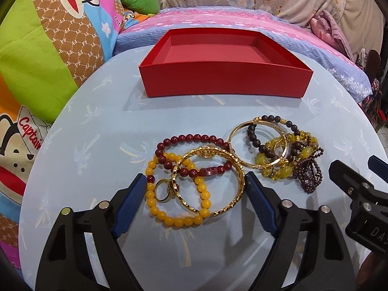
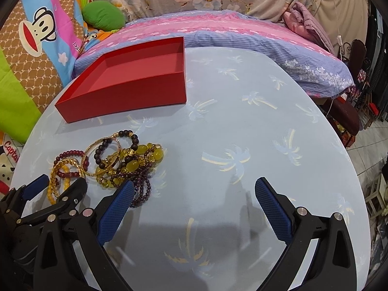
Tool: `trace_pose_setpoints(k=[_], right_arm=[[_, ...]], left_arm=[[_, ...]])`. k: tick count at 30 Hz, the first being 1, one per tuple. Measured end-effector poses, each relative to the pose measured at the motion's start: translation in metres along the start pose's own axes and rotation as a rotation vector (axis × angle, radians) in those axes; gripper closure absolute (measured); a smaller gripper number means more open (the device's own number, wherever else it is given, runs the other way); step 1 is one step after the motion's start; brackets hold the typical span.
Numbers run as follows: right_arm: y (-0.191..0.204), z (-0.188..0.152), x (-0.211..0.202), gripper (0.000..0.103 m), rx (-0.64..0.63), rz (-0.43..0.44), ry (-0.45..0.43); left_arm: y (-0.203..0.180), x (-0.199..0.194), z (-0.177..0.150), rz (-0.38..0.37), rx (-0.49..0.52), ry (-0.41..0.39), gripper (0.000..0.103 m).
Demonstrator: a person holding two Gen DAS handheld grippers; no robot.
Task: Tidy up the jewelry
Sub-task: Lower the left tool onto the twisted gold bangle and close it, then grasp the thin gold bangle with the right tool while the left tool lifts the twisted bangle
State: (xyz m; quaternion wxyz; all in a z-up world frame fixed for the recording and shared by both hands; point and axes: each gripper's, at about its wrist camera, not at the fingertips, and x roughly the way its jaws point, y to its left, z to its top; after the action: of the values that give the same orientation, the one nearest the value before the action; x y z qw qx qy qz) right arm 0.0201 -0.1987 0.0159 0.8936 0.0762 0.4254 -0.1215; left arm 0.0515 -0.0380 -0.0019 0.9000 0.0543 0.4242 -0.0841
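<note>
While a bed with pink-blue bedding (image 1: 242, 24) is seen behind, the jewelry pile (image 1: 228, 162) lies on a pale blue palm-print table (image 2: 242, 121), near an empty red box (image 1: 225, 60). The left gripper (image 1: 196, 181) is spread around a gold bangle (image 1: 211, 181), untouched; the right gripper (image 2: 194, 186) is wide, empty. Tangled beads are hard to separate.

Matt red cardboard box (image 1: 225, 82), glossy gold metal bangle (image 1: 211, 181), shiny yellow beads (image 1: 169, 215), smooth printed tablecloth (image 1: 97, 145).

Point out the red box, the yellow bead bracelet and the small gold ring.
red box (image 1: 225, 82): left wrist view, on its near outer wall.
yellow bead bracelet (image 1: 169, 219): left wrist view, on its nearest beads.
small gold ring (image 1: 163, 200): left wrist view, on its near band.
</note>
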Motion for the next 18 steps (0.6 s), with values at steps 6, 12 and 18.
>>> trace_pose_setpoints(k=[6, 12, 18], right_arm=[[0.002, 0.0, -0.003, 0.007, -0.004, 0.007, -0.004], [0.007, -0.001, -0.008, 0.007, -0.013, 0.017, -0.013], [0.011, -0.002, -0.012, 0.007, -0.023, 0.026, -0.019]], left_arm=[[0.005, -0.006, 0.002, -0.036, -0.017, 0.0, 0.047], [0.012, -0.018, 0.002, -0.041, -0.026, -0.027, 0.047], [0.026, -0.024, -0.002, -0.044, -0.056, -0.026, 0.048]])
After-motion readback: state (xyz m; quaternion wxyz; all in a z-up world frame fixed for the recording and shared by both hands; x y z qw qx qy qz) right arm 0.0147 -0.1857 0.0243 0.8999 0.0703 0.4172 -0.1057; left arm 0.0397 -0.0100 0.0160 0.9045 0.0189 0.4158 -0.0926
